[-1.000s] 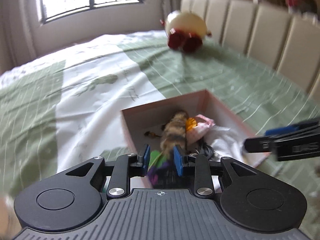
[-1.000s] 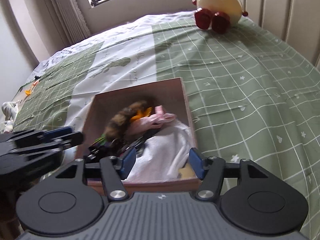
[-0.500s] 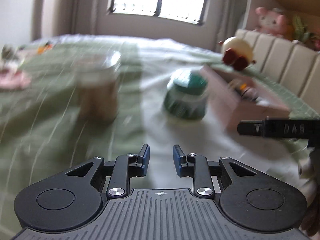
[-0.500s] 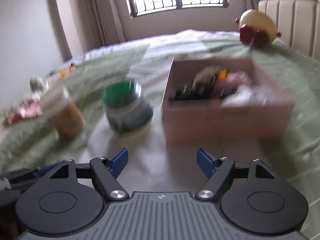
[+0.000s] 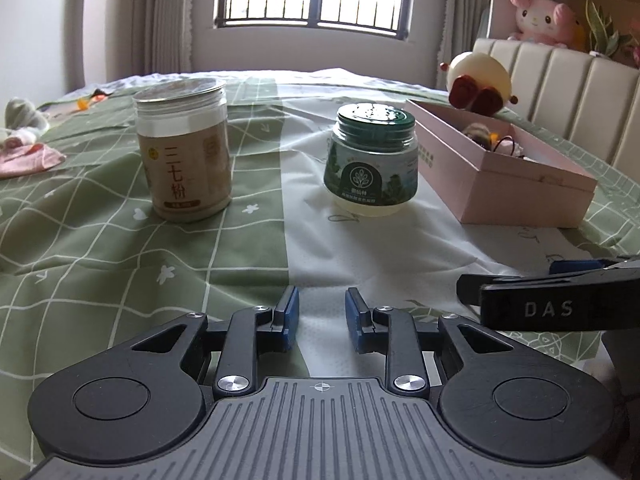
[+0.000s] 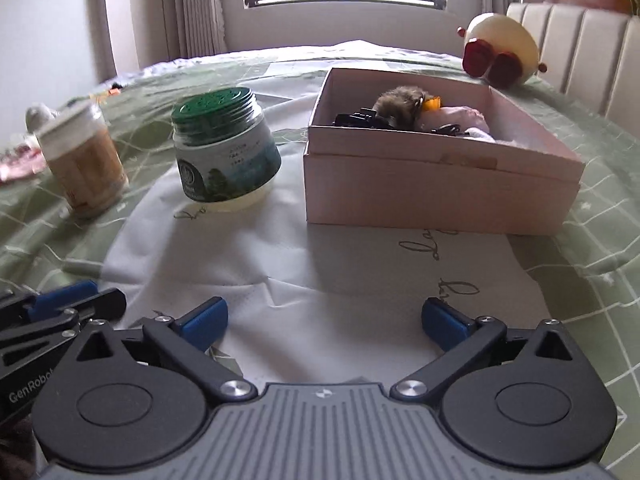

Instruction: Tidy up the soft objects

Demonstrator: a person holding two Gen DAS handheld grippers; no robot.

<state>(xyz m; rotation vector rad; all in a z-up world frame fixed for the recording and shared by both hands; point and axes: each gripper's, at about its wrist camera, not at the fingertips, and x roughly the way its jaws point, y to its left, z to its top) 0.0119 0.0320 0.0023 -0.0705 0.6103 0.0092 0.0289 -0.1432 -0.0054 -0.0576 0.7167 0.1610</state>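
Plainly, left gripper [image 5: 321, 314] fingers stand narrowly parted, right gripper [image 6: 325, 317] fingers spread wide, both empty.

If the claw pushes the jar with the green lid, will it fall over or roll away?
Probably neither. The green-lid jar is squat with a wide base, so it should slide rather than tip. It stands on soft, wrinkled bedding, which may snag it. Its label looks smooth, so the open left claw might slip when gripping it.

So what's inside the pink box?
In the pink box: a furry brown toy, pink cloth, something black. The box wall hides what lies below.
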